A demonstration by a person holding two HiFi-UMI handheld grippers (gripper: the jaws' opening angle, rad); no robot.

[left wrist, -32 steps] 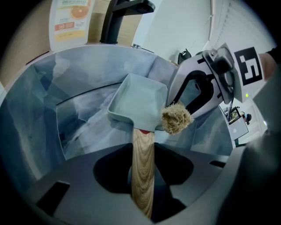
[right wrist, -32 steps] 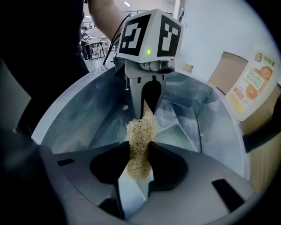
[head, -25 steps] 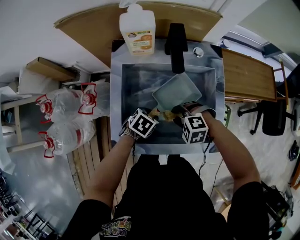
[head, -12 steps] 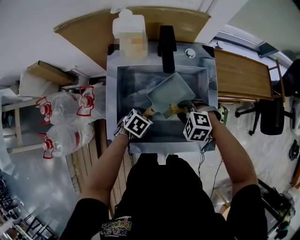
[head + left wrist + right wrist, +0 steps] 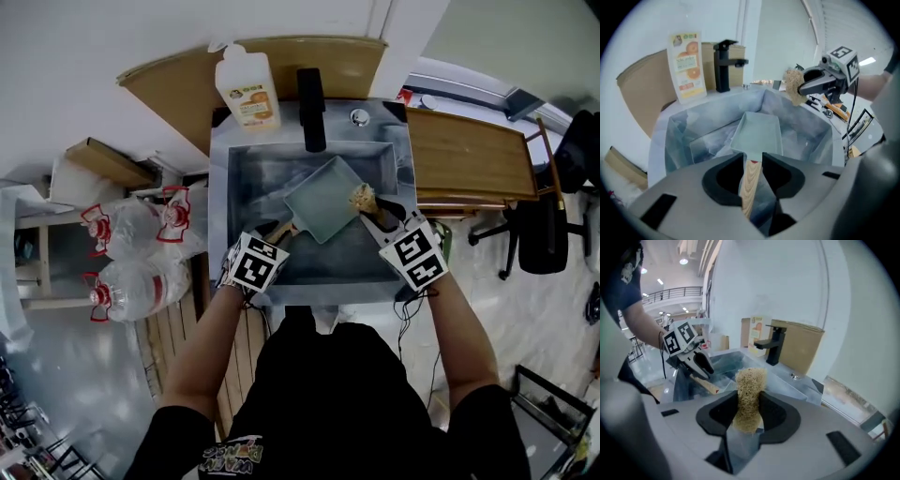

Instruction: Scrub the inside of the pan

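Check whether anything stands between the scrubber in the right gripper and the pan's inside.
Nothing visible does. The right gripper is shut on the loofah scrubber, held in the air beside the right rim of the pan. It sits in the sink, its inside bare and facing up.

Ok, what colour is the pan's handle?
The handle is pale, light-brown wood with visible grain; it shows best in the left gripper view.

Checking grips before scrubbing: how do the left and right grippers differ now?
The left gripper is closing its jaws on the wooden handle of the pan; the right gripper pinches a scrubber. The left is at the pan's near end; the right is raised by its right side. Both are at the sink.
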